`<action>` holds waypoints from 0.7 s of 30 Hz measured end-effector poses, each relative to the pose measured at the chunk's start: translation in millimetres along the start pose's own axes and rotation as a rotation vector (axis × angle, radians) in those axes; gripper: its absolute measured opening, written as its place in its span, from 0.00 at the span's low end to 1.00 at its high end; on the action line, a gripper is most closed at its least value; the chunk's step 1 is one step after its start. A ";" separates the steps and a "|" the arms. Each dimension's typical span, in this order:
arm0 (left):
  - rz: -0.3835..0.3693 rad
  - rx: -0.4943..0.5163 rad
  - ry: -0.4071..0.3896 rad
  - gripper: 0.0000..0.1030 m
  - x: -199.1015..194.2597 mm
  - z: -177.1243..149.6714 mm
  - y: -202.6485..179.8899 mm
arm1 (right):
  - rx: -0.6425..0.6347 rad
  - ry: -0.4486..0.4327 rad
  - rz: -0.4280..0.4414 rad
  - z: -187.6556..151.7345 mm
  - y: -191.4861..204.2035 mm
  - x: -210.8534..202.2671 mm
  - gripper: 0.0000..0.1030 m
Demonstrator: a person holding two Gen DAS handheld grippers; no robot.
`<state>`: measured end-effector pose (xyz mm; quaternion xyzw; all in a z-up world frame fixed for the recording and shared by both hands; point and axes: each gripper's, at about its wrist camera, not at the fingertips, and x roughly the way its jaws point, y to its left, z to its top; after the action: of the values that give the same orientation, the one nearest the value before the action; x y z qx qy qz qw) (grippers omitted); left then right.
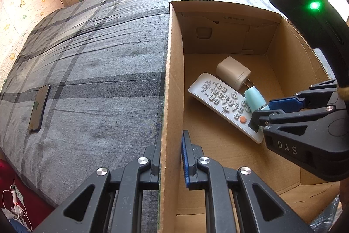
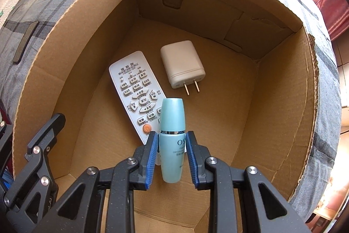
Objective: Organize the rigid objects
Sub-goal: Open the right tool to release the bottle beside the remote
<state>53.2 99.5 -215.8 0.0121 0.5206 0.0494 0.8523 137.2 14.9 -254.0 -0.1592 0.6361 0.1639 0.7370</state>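
— Where is the teal bottle (image 2: 172,141) found relative to the fingers?
— It is held between the two blue pads (image 2: 152,158) of the right gripper (image 2: 171,161), cap end pointing forward past the fingertips, inside the cardboard box (image 2: 91,40). The jaws are narrowed onto its lower body, and both pads are seen pressed against its sides.
— What is seen beyond those fingertips?
— A white remote (image 2: 137,95) is laid on the box floor just ahead and to the left of the bottle's cap; a beige plug adapter (image 2: 182,63) is laid farther ahead, prongs turned back toward the fingers.
— And the left gripper (image 1: 171,156)?
— Its fingers are set astride the box's side wall, one outside and one inside. The wall is flanked loosely, a gap being visible at the inner pad. A dark phone (image 1: 39,107) is left on the grey plaid bedspread (image 1: 98,58), well off to the left of those fingers.
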 end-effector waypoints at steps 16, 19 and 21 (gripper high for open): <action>0.006 0.005 0.003 0.14 0.8 1.3 -0.6 | 0.009 -0.080 -0.005 -4.4 10.3 -33.0 0.58; 0.007 0.007 0.004 0.14 0.4 1.5 -1.4 | 0.008 -0.096 -0.013 -9.8 9.3 -40.6 0.64; 0.010 0.009 0.004 0.14 0.0 1.8 -2.2 | 0.009 -0.111 -0.009 -10.7 10.6 -49.8 0.66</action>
<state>55.0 97.3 -215.2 0.0186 0.5225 0.0512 0.8509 116.2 17.7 -206.4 -0.1493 0.5944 0.1664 0.7725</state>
